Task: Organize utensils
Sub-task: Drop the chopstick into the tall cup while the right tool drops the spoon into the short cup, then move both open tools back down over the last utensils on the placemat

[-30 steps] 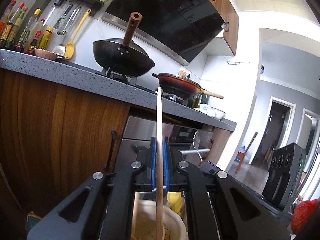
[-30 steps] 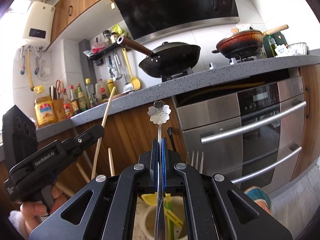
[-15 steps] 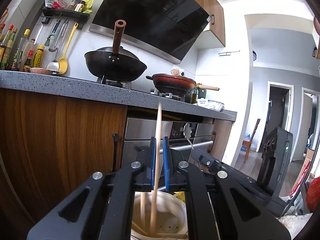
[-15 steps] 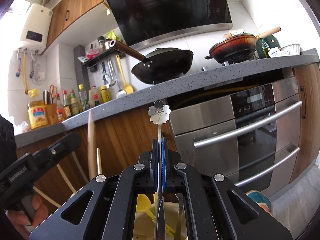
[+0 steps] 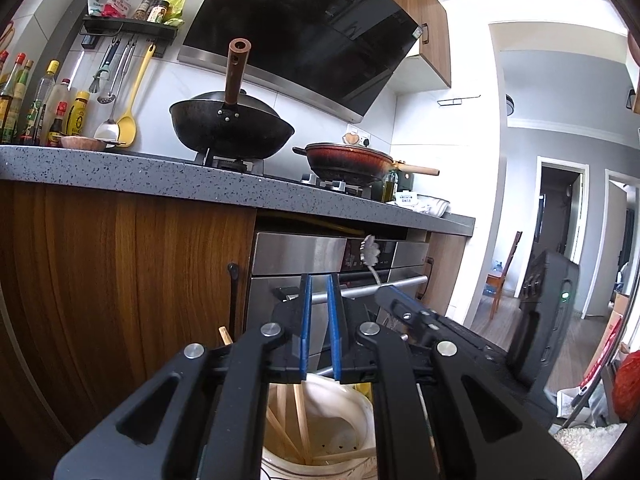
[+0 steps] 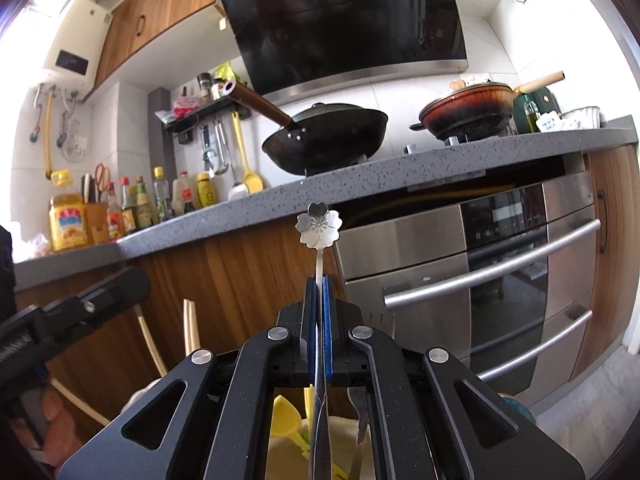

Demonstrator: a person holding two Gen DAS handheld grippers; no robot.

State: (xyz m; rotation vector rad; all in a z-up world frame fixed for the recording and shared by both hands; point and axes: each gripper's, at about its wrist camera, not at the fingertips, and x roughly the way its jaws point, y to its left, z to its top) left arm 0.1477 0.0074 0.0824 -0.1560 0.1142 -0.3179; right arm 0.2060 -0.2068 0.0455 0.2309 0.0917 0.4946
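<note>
Left tongs (image 5: 319, 328): blue pads parted by a narrow gap, nothing between them. Directly below, a cream utensil holder (image 5: 352, 408) contained several wooden chopsticks (image 5: 301, 420) leaning inside it.

Right tongs (image 6: 319, 328): pressed together on the stem of a metal spoon (image 6: 319, 227), its handle end shaped as a five-petalled flower and standing upright above the pads. Beneath these tongs: yellow plastic utensil (image 6: 285, 416); metal fork (image 6: 359, 404). More chopsticks (image 6: 191, 330) stood to the left.

Grey speckled surface (image 5: 120, 168): black wok (image 5: 232, 128) with brown handle; reddish-brown pan (image 5: 348, 160); row of sauce bottles (image 5: 36, 112), labels too small to read. Yellow jar (image 6: 69, 222), label illegible. Steel oven (image 6: 500, 272) under the surface; display writing unreadable. A hand (image 6: 44, 428) held the left device at the lower left of the right view.
</note>
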